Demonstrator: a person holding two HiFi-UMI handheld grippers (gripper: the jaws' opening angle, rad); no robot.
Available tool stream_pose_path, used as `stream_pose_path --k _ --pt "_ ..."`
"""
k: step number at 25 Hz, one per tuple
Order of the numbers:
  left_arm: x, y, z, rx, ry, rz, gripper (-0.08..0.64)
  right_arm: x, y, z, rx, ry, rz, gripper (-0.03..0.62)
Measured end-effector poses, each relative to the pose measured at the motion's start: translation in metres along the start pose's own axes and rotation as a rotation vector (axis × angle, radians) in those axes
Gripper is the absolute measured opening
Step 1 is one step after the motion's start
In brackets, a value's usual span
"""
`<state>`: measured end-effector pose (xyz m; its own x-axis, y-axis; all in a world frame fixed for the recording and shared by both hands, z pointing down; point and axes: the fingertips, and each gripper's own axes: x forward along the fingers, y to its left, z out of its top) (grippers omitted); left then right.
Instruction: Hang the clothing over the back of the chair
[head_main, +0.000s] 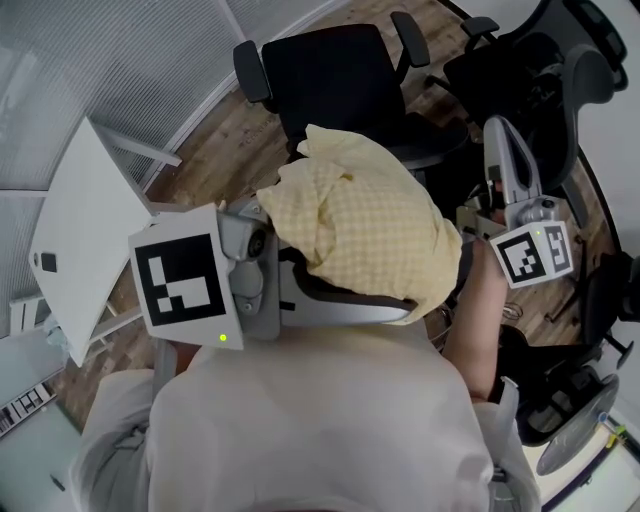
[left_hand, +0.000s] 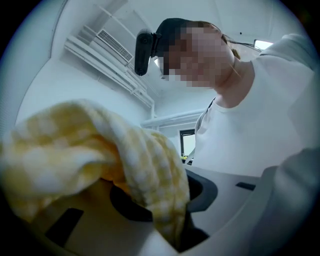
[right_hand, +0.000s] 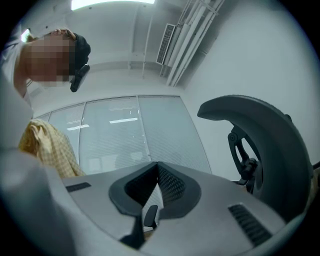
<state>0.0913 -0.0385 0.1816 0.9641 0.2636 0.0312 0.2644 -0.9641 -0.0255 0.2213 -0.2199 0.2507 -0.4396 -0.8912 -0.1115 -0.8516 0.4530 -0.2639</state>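
Two hand-held grippers are in view. The left hand-held gripper (left_hand: 170, 200) is clamped on a yellow checked garment (head_main: 370, 225). A fold of the cloth is pinched deep between its jaws, and the rest bunches up over and ahead of them. The heaped cloth spreads from the left gripper's jaws across towards the right hand-held gripper (right_hand: 156, 177) but is not touching it.

The right gripper's jaws are closed together with nothing between them. In its own view an edge of the garment (right_hand: 47, 145) shows off to its left, and a dark headrest (right_hand: 260, 145) stands close on its right.

A black chair (head_main: 335, 70) stands just beyond the garment, ahead of the left gripper. The garment is not laid over the chair's back, and whether the two touch cannot be told. A white counter (head_main: 80, 210) stands off to the left of the left gripper, on a wood floor (head_main: 215, 150).
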Motion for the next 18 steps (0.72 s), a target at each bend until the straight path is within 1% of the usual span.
stream_pose_path --k 3,8,11,14,18 --pt "0.0 0.021 -0.022 0.015 0.025 0.059 0.12 0.0 -0.001 -0.002 0.0 0.003 -0.004 0.021" --pt "-0.009 0.065 -0.054 -0.069 0.036 0.216 0.121 0.001 -0.001 -0.003 -0.001 0.006 0.003 0.021" --pt "-0.014 0.093 -0.073 -0.094 0.049 0.303 0.12 0.0 -0.003 -0.005 0.006 0.012 -0.005 0.021" --pt "-0.014 0.115 -0.095 -0.115 0.053 0.349 0.121 0.003 -0.002 -0.008 0.01 0.018 -0.001 0.021" --pt "-0.012 0.131 -0.125 -0.179 0.051 0.387 0.121 0.005 -0.001 -0.01 0.01 0.024 0.002 0.021"
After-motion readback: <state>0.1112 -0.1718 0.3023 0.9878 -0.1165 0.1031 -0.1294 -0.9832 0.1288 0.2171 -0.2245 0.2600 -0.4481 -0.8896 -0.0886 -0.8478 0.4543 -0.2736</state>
